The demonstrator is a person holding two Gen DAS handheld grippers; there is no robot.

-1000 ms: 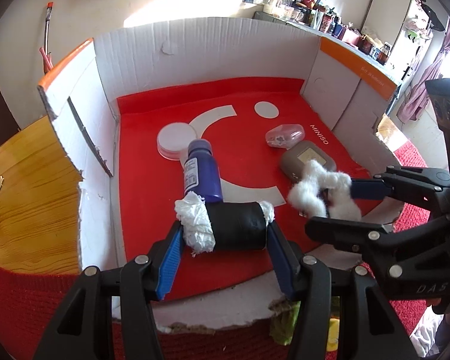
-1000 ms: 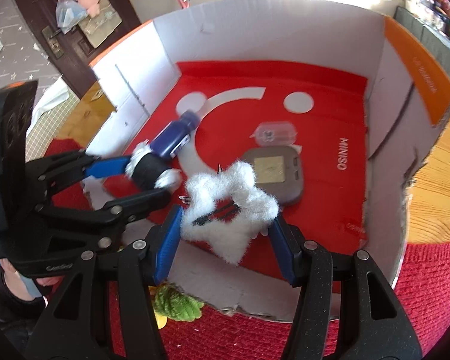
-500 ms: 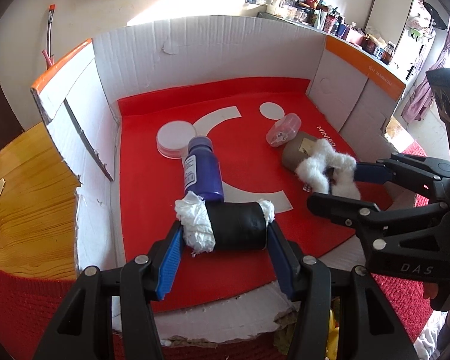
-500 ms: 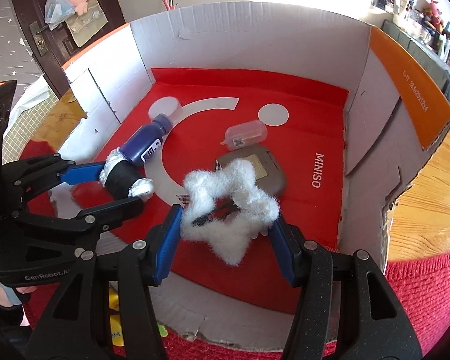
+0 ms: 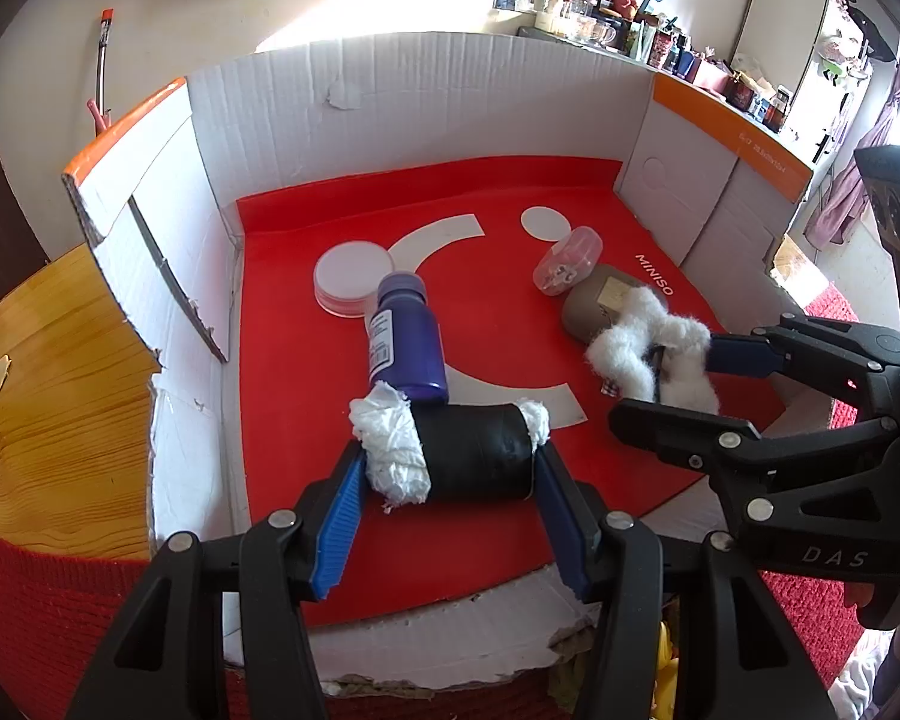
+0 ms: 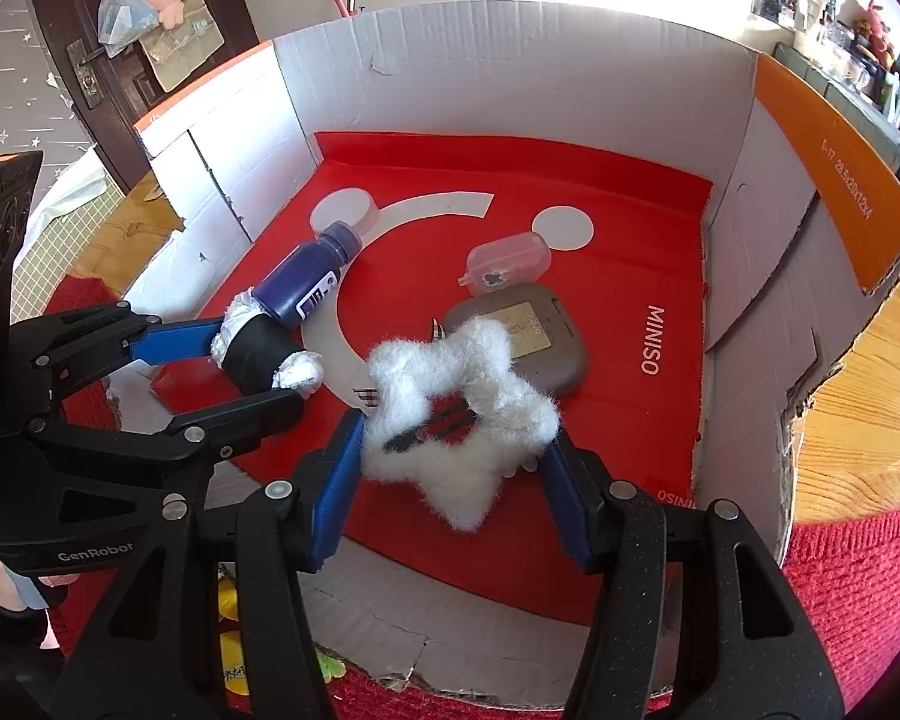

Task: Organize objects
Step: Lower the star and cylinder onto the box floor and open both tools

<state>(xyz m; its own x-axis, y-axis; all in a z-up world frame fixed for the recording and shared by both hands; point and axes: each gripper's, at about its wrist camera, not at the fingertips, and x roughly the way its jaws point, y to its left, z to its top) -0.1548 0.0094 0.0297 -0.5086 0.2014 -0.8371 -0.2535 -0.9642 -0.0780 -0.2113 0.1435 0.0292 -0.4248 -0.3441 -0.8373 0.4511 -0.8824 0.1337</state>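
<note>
Inside a cardboard box [image 5: 426,102] lined in red, two hand-held grippers each carry one item low over the floor. Left gripper [image 5: 450,468] pinches a black roll [image 5: 480,450] end to end, its blue pads pressing the white paper stuffing at either end; the roll looks light and fairly stiff, but the crumpled ends should give, so a hold on the black body may be surer. Right gripper [image 6: 456,450] clamps a fluffy white star clip [image 6: 462,414] across its points; it appears soft, near weightless and springy, best held at the dark clip in its middle. Nearby lie a blue bottle [image 5: 405,345], touching the roll, a grey case [image 6: 534,336] and a clear capsule [image 6: 510,261].
</note>
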